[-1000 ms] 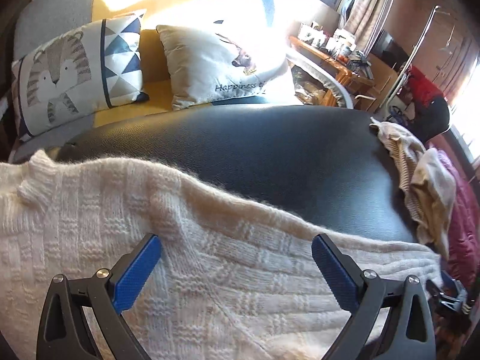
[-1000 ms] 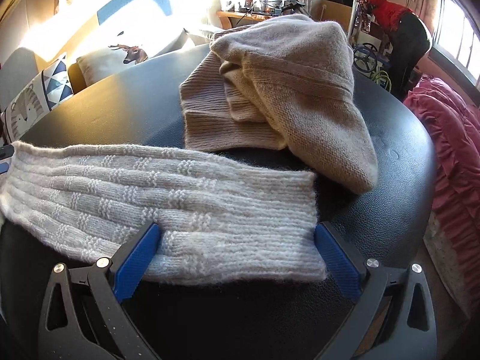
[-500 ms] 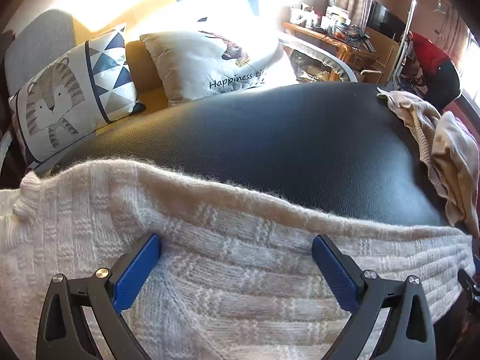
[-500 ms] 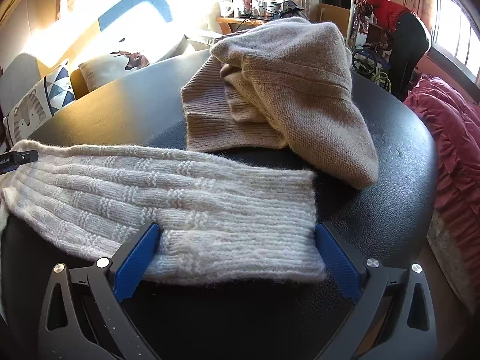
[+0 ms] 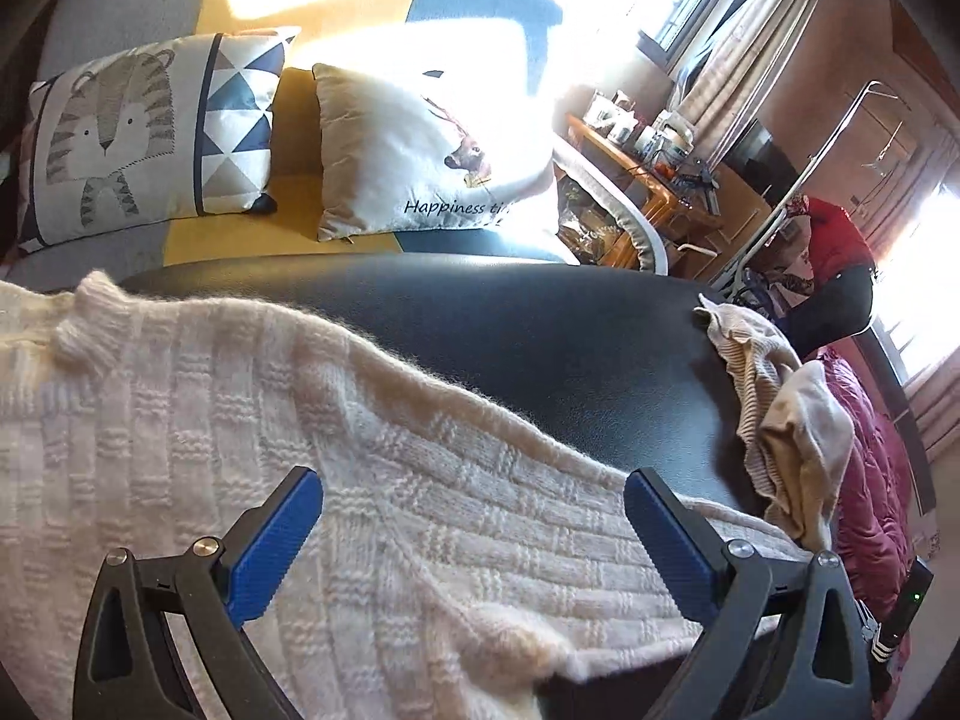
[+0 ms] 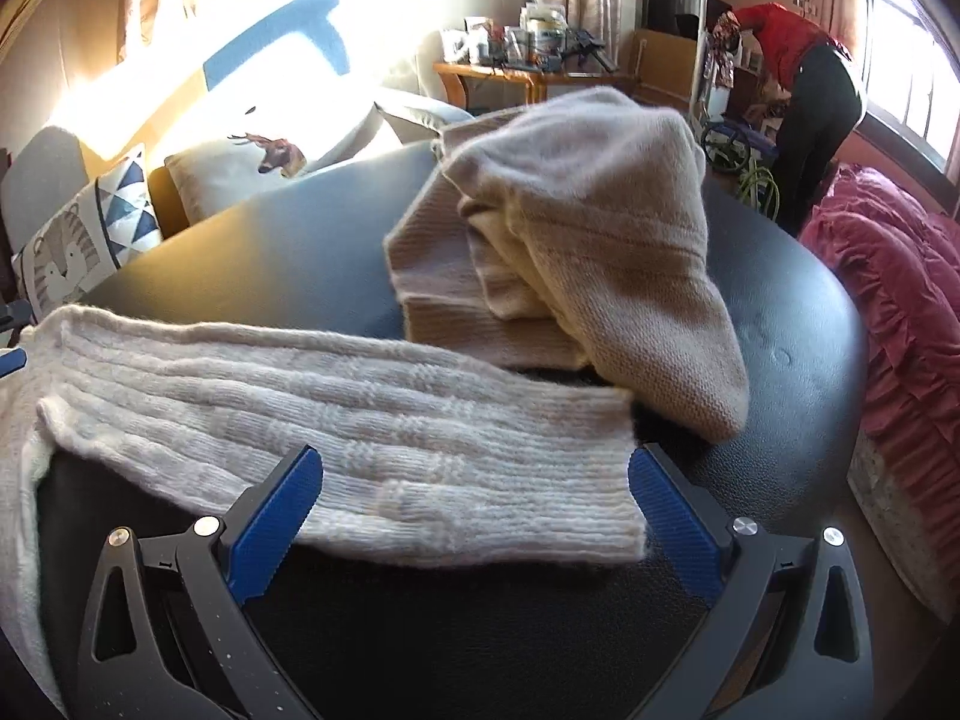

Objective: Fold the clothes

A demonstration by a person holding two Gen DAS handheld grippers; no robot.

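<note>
Sleeve folding looks to be the step in hand: a cream, chunky-knit wool sweater (image 5: pixel 252 450) is lying spread across the near side of a black, leather-topped round table (image 5: pixel 540 324), its long ribbed sleeve (image 6: pixel 360 414) stretching toward the table's right edge. The right gripper (image 6: pixel 474 516) is hovering just above the sleeve's cuff end, its blue-padded fingers (image 6: pixel 270 522) standing wide apart and gripping nothing; the cuff is sitting between them but is not pinched. The left gripper (image 5: pixel 474 540) is poised over the sweater's body near where the sleeve joins, fingers equally wide and empty.

A crumpled beige knit garment (image 6: pixel 570 252) is sitting further back toward the table's right edge, its lower corner touching or just overlapping the sleeve's far edge.

To do this well, the right gripper is probably best lowering onto the cuff and closing on the full thickness of the knit, since fluffy wool is likely slipping out of a shallow bite. The left would be holding the shoulder seam down so the body is not dragging. Carrying the cuff across in a low arc should be keeping the fold line straight, and lifting it clear of the beige garment first should be avoiding a snag.
</note>
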